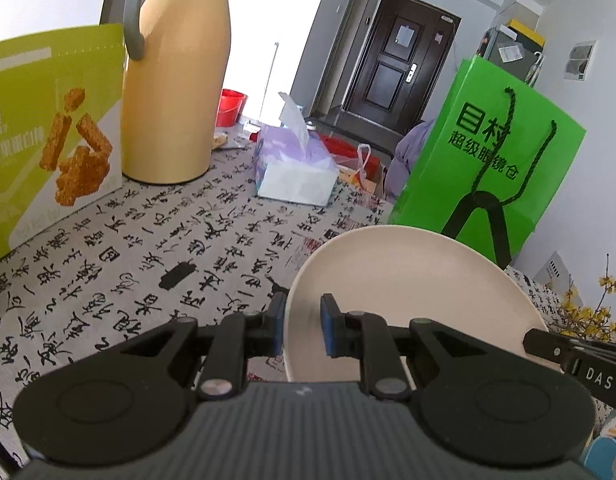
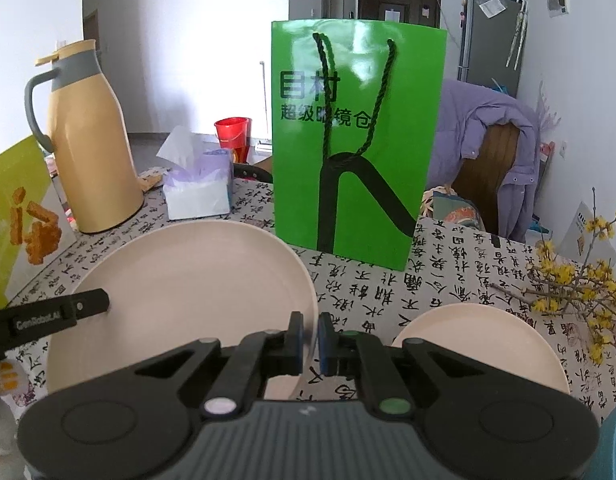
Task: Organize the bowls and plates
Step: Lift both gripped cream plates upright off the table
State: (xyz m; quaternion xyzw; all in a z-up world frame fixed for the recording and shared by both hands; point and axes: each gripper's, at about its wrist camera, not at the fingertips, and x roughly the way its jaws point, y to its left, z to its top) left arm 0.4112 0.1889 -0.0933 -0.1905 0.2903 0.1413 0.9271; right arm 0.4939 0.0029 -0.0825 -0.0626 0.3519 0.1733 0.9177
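Cream-coloured and tilted, the large plate point(image 1: 408, 280) is pinched at both edges: the left gripper point(image 1: 302, 326) clamps its rim at nine o'clock while the right gripper point(image 2: 309, 344) has narrowed tight onto the rim at three o'clock, the plate held above the calligraphy-print tabletop point(image 1: 148, 256). A smaller cream plate point(image 2: 480, 344) lies flat on the tabletop at four o'clock from the big one, with the green paper bag point(image 2: 356, 140) standing at twelve o'clock behind them and the yellow thermos jug point(image 2: 92, 140) off at ten o'clock.

Green bag point(image 2: 356, 140) reads "目村"; left gripper point(image 2: 48, 316) "GenRobot.AI".
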